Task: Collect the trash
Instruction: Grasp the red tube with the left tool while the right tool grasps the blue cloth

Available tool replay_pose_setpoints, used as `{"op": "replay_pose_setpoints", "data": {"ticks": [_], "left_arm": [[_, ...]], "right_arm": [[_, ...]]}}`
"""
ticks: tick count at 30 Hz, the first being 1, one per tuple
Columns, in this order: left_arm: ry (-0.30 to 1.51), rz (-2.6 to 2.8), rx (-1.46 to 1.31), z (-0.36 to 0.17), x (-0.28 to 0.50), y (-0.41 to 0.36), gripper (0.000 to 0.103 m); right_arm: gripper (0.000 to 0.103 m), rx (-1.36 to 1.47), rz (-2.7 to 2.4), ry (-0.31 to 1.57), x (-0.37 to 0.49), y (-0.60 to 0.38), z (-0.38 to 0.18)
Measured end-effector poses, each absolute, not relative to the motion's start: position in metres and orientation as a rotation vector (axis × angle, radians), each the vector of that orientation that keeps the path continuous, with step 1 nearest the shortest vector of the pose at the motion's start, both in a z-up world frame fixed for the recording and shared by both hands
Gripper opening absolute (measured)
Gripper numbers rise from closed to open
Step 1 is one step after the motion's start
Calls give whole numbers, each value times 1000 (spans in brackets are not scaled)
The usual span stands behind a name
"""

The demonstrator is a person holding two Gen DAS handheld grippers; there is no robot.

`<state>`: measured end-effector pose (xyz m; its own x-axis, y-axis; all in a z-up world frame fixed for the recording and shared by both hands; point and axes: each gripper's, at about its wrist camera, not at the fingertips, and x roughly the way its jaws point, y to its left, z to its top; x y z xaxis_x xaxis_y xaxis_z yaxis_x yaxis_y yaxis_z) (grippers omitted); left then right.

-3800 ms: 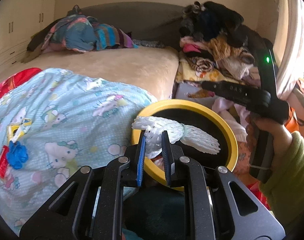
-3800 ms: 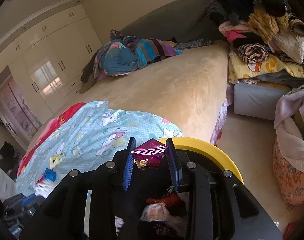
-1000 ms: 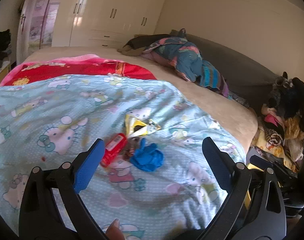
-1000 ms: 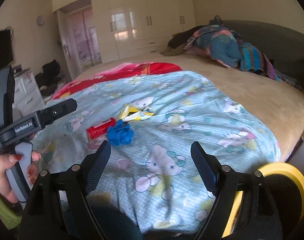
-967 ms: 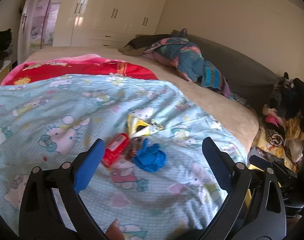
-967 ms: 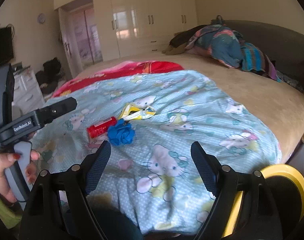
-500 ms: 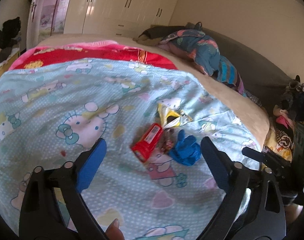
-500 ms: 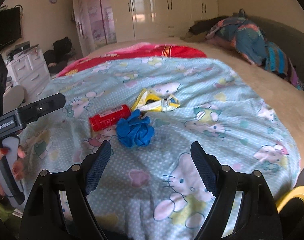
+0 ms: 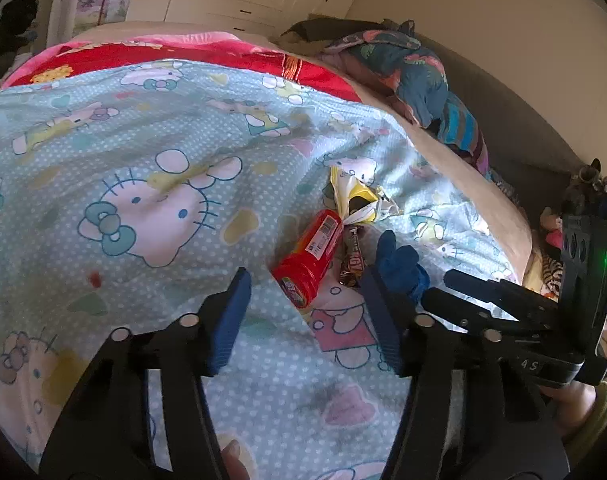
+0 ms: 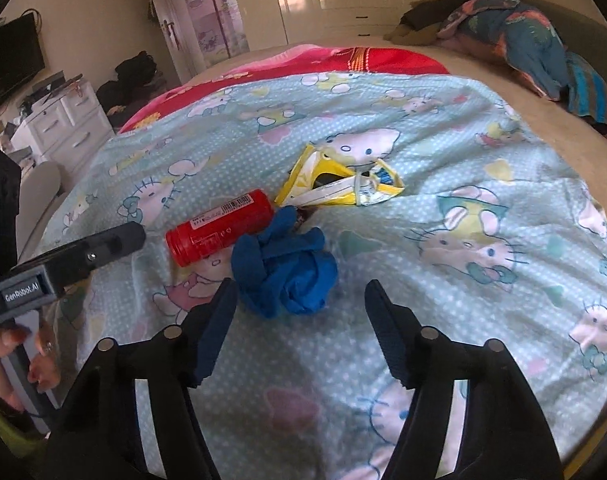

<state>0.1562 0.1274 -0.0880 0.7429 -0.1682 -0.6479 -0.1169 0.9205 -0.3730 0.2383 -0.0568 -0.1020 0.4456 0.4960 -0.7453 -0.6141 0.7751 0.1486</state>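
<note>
Both grippers are hovering low over the Hello Kitty duvet, each with fingers spread wide and holding nothing.

Trash is lying in one tight cluster mid-bed: a red cylindrical tube on its side, a crumpled blue glove, a torn yellow wrapper behind them, and a small brown candy wrapper tucked between tube and glove, clear only in the left wrist view.

The left gripper is sitting just short of the tube's cap end, which is pointing toward it, roughly centred between the blue pads. The right gripper is sitting just short of the glove, the glove lying nearer its left finger.

Likely step in hand: the two grippers closing in for a pickup each, tube for the left, glove for the right.

Doing it well, as I am judging it:
- Tube: advancing until the pads are straddling the body past the cap, then squeezing across the round sides; it will probably roll on soft bedding if nudged by one pad first.
- Glove: shifting slightly left to centre it, pressing down a little, pinching the bulk of the wad and not a loose finger.
- Avoiding duvet fabric in either pinch.
- Keeping the grippers from colliding; the targets are nearly touching.
</note>
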Motion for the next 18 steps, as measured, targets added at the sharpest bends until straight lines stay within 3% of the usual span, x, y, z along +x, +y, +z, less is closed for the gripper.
{"op": "replay_pose_setpoints", "data": {"ticks": [7,14,18], "left_arm": [[770,-52,-379,-96,173,125,40],[808,-58,-394,-109,190,127,40],[829,-55,-392,-116,195,125,40]], "right_arm": [[48,-180,709,914,246,-43,-116],[18,-146,723,904,245,-49,-116],[13,-117,718,841,236,-61,-103]]}}
